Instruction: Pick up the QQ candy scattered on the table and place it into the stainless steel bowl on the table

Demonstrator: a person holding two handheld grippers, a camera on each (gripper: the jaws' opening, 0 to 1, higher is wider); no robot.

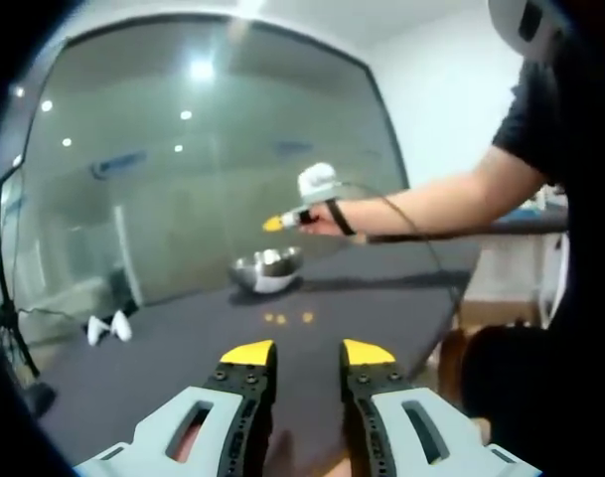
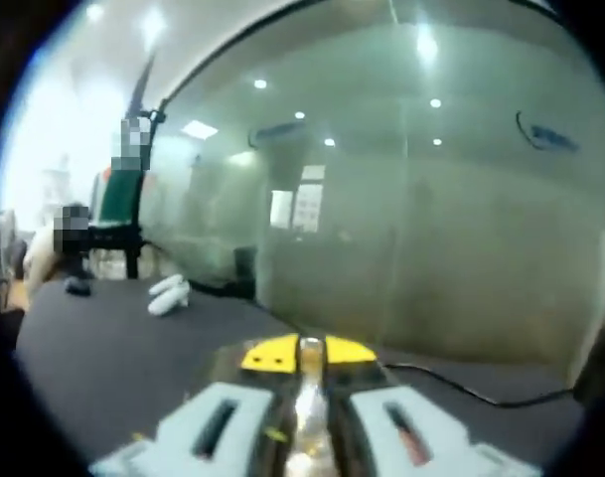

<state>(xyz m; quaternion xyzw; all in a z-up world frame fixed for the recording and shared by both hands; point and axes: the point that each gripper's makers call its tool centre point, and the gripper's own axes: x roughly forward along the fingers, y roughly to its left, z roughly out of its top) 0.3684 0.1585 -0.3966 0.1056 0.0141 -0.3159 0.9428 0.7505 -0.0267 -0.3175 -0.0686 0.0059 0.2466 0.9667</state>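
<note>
In the left gripper view, the left gripper [image 1: 308, 355] rises from the bottom centre with its yellow-tipped jaws apart and nothing between them. Just above the tips, on the dark desk [image 1: 163, 358], lie a few small QQ candy pieces [image 1: 286, 318]. Beyond them, at mid-frame, stands the stainless steel bowl [image 1: 266, 269]. Over the bowl hovers the right gripper [image 1: 274, 224] (held by a person's outstretched hand). In the right gripper view its jaws stand close together on something pale and glossy, likely a candy [image 2: 308, 397]. White objects [image 2: 169, 294] lie at left.
</note>
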